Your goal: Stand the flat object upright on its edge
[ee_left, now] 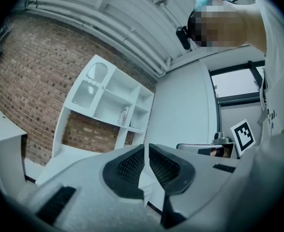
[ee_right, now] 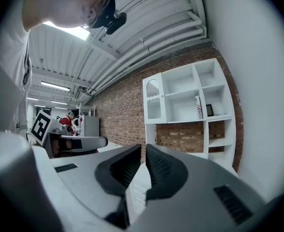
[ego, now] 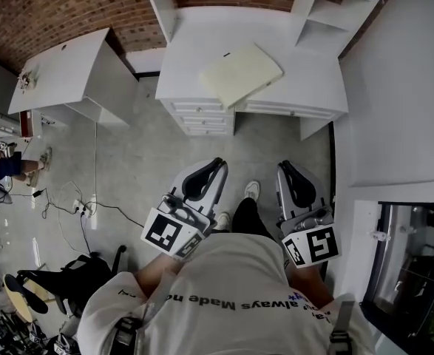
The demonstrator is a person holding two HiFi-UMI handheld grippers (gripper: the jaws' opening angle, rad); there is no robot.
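A pale yellow flat object (ego: 242, 73), like a thin book, lies flat on the white desk (ego: 305, 83) at the far side of the head view. Both grippers hang low in front of the person's body, well short of the desk. My left gripper (ego: 218, 163) is shut with nothing between its jaws, and my right gripper (ego: 283, 166) is likewise shut and empty. In the left gripper view the left gripper (ee_left: 146, 153) points toward a white shelf unit (ee_left: 113, 102). The right gripper (ee_right: 143, 153) in its own view faces the same shelf unit (ee_right: 187, 103).
The desk has a drawer block (ego: 200, 114) under its left part. A second white table (ego: 65, 69) stands to the left. Cables and a power strip (ego: 83, 208) lie on the grey floor. A brick wall (ego: 61, 6) runs behind, and a white wall (ego: 401, 87) is on the right.
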